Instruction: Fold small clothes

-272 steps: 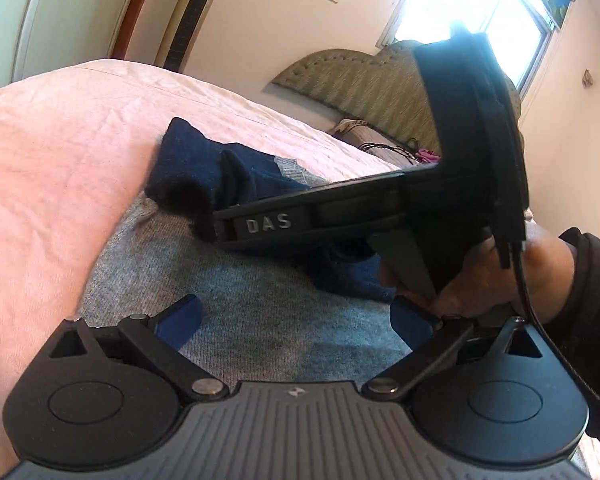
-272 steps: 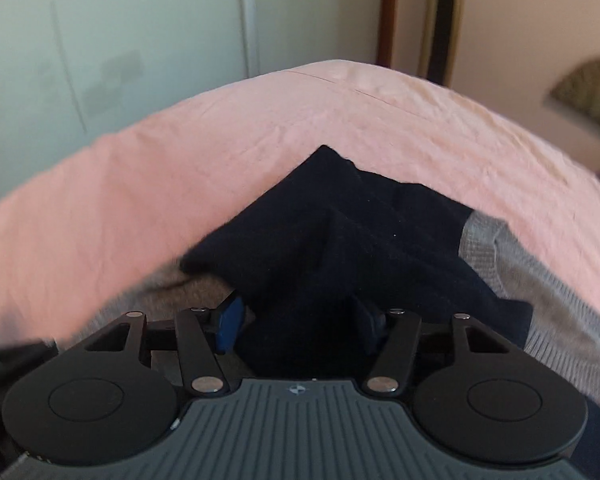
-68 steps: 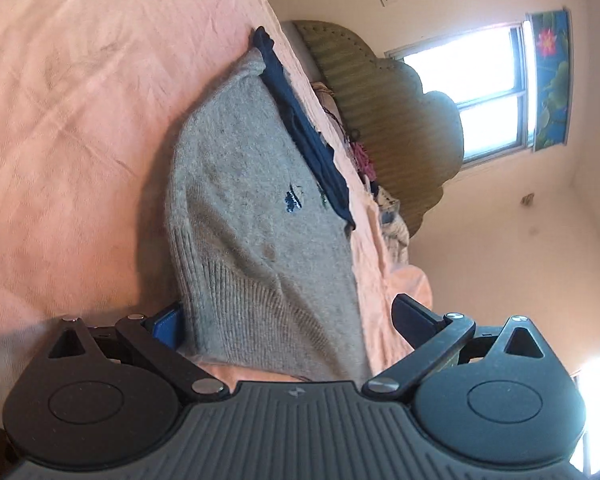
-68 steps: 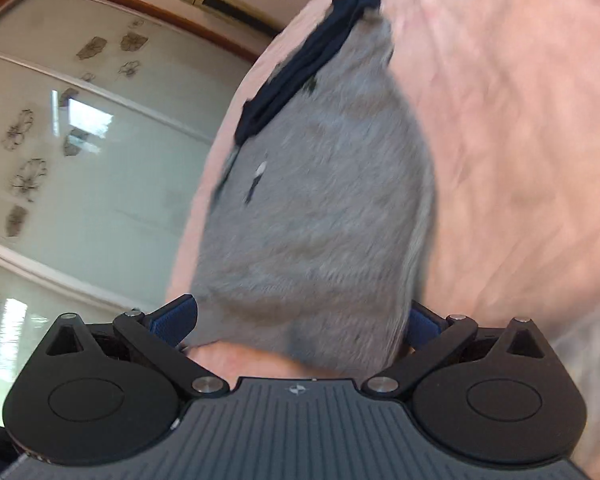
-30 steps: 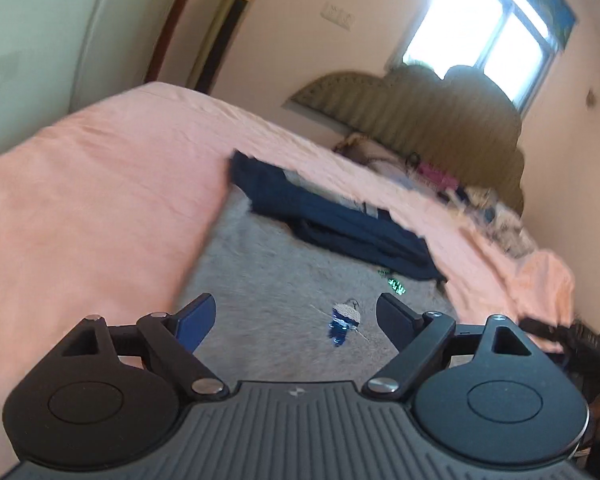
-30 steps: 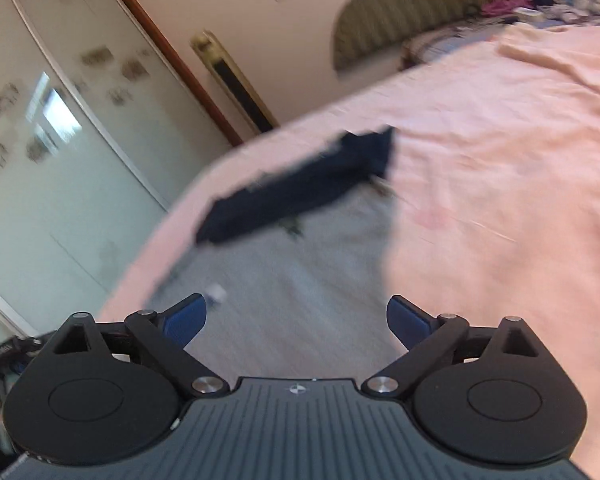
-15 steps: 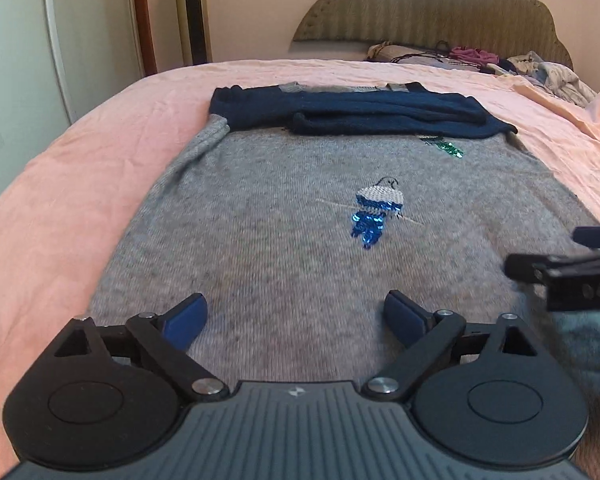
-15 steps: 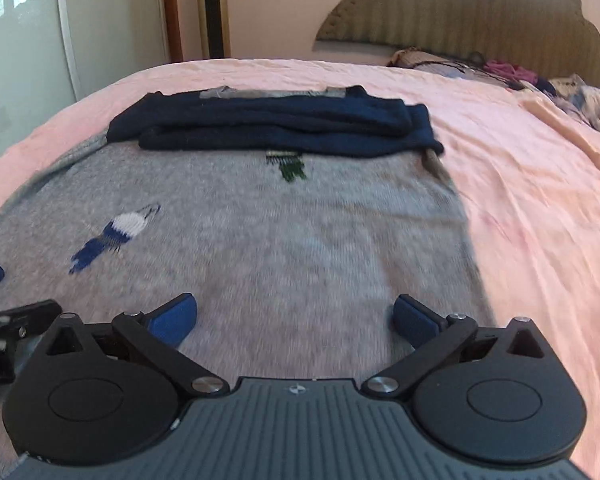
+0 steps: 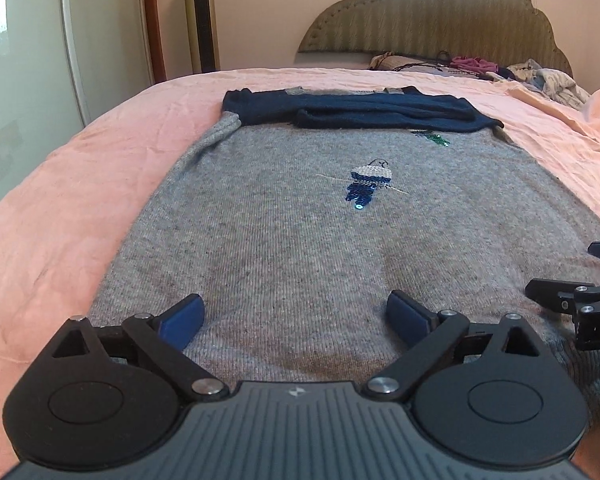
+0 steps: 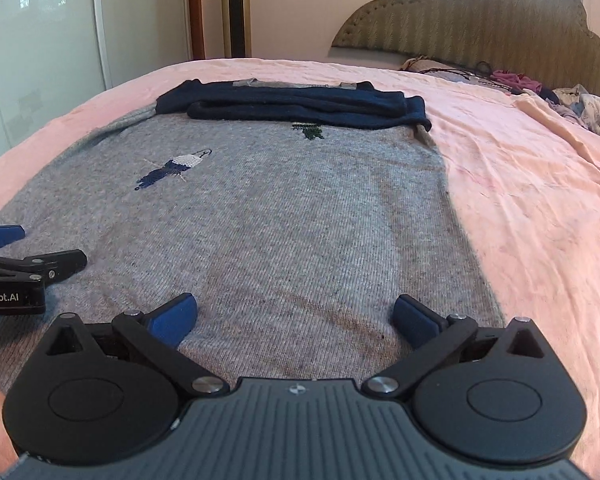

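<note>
Left gripper: the left gripper [image 9: 294, 314] hangs low over the near hem of the grey sweater [image 9: 300, 240], its jaws wide and opening a last bit; only flat knit shows between the blue pads [image 9: 182, 320], nothing pinched.
Right gripper: the right gripper [image 10: 294, 316] stands beside it toward the sweater's right edge, jaws spread wide, nothing held; its right pad sits close to where the knit meets the pink bedsheet [image 10: 540, 200].
Spacing: each claw shows at the edge of the other's view, so the two are side by side along the same hem, near but not touching.
Sweater: it lies flat on the bed, front up with a sequin bird motif [image 9: 368, 184], its long axis running straight away from both claws toward the headboard [image 9: 428, 16].
Sleeves: the navy sleeves [image 9: 360, 114] are already laid across the far end, stacked over the chest.
Key relation: the hem is directly under and just ahead of both claws, left claw nearer the left corner, right claw nearer the right; the likely next move is to pinch the hem and carry it toward the sleeves.
Containers: none in view; loose clothes [image 9: 540, 76] lie at the bed's far right corner.
</note>
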